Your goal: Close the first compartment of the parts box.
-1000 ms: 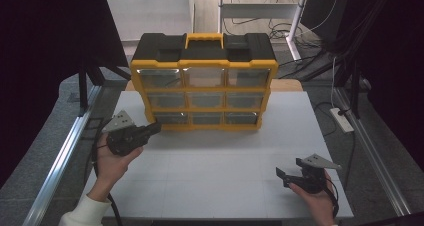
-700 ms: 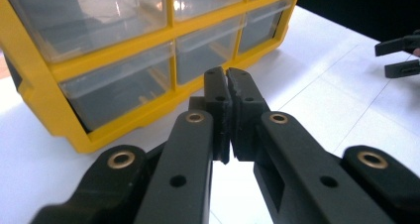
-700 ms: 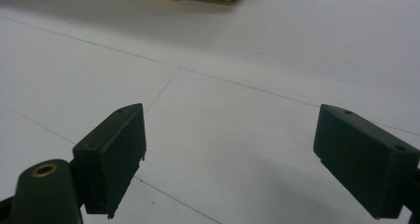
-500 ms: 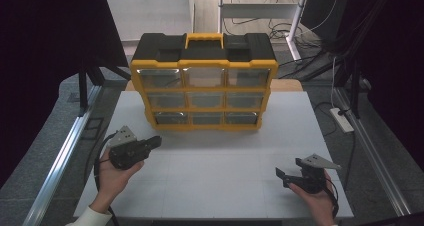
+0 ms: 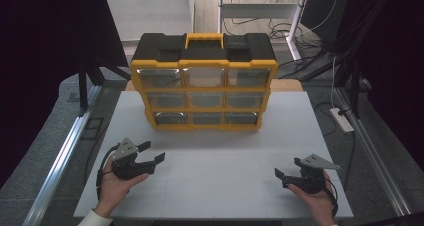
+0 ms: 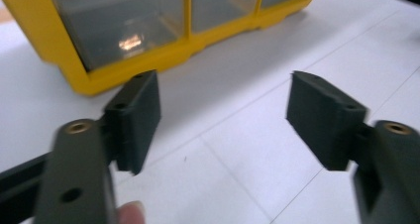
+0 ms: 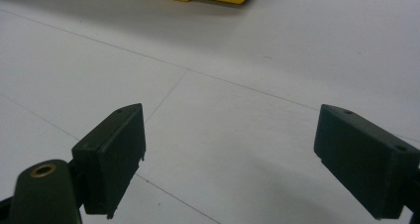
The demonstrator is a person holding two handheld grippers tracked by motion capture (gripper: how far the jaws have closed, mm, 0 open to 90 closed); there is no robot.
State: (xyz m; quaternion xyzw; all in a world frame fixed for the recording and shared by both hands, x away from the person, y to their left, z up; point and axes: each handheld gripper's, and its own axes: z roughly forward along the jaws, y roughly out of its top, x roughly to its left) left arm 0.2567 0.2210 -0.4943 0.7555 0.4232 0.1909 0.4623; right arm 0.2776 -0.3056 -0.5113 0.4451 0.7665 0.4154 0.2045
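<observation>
At the far middle of the white table [image 5: 215, 186], the yellow-and-black plastic drawer organiser [image 5: 204, 81] is stood upright. The left gripper [image 5: 150, 153], near its lower-left corner, has just been opening, with nothing between the jaws. The right gripper [image 5: 281, 177] is held spread and empty, well apart.

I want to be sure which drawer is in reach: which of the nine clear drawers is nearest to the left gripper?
The bottom-left drawer of the yellow organizer: it sits in the lowest row, at the left end, closest to the left gripper.
</observation>
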